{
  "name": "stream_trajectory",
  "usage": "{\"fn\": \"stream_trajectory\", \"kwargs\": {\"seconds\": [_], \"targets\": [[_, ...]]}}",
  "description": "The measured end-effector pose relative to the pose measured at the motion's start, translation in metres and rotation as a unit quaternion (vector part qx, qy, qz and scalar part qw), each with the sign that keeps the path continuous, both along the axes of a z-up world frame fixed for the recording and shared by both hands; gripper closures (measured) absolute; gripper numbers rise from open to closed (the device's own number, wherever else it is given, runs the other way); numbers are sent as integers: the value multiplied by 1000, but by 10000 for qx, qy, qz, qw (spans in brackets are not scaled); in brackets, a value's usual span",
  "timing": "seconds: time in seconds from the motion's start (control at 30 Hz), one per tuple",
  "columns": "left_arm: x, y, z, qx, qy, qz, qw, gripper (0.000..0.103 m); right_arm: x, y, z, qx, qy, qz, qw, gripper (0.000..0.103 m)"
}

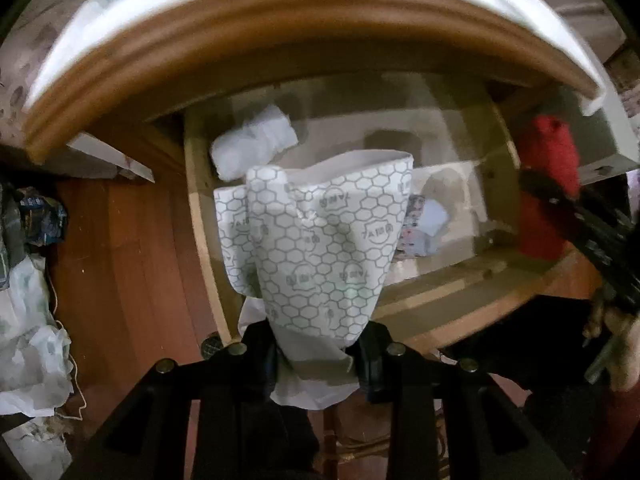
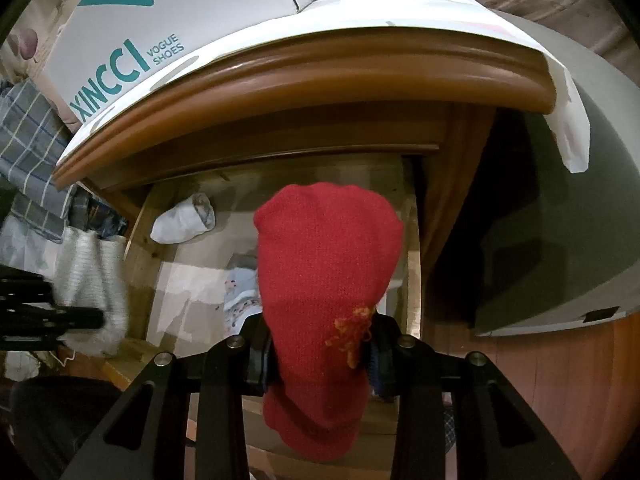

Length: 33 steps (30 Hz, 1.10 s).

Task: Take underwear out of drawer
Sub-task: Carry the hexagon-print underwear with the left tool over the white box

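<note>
**A:** Entry, drawer (image 1: pixel 404 300) as landmark. Your left gripper (image 1: pixel 316 356) is pinching the white hexagon-print underwear (image 1: pixel 320 248) by one bunched end; the rest hangs free above the drawer's front-left corner, clear of its floor. You're holding it by an end so it trails out without snagging the drawer's side rail, I'd judge.

**B:** And your right gripper (image 2: pixel 320 354)?

**A:** Pressed tight on a red knitted garment (image 2: pixel 328 264), gripped low near the orange stitching. It hangs over the right half of the drawer, just inside the right wall. You seem to be parking it there so the two loads stay apart while the left one comes away.

**B:** What's still inside the drawer?

**A:** A rolled white piece (image 1: pixel 254 146) at the back-left corner, close under the wooden cabinet top (image 2: pixel 304 76). A small patterned item (image 1: pixel 424 224) lies on the drawer floor toward the middle-right, partly hidden behind the print pair in the left view and the red garment in the right view.

**B:** Progress?

**A:** Two items lifted, neither set down. My judgement: carry both clear of the drawer front first; the overhanging top leaves little room at the back for the roll.
</note>
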State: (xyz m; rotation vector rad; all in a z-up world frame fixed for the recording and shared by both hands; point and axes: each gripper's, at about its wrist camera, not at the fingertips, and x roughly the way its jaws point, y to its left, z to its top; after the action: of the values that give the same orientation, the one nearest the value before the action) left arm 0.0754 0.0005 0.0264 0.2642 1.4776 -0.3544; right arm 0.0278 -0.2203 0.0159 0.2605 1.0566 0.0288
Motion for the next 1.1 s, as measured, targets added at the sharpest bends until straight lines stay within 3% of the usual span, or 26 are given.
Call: {"fn": "stream_trajectory", "kwargs": {"seconds": [0.37, 0.63, 0.87, 1.1], "targets": [[-31, 5, 75, -347, -657, -113, 9972, 72, 0, -1, 1, -18, 5, 9, 10000, 70], [-37, 14, 144, -622, -1324, -68, 9892, 72, 0, -1, 1, -37, 23, -7, 10000, 70], [-17, 20, 200, -604, -2072, -1, 9764, 72, -1, -1, 1, -38, 41, 4, 10000, 70], [10, 14, 253, -701, -2962, 127, 9525, 72, -1, -1, 1, -3, 67, -1, 10000, 70]]}}
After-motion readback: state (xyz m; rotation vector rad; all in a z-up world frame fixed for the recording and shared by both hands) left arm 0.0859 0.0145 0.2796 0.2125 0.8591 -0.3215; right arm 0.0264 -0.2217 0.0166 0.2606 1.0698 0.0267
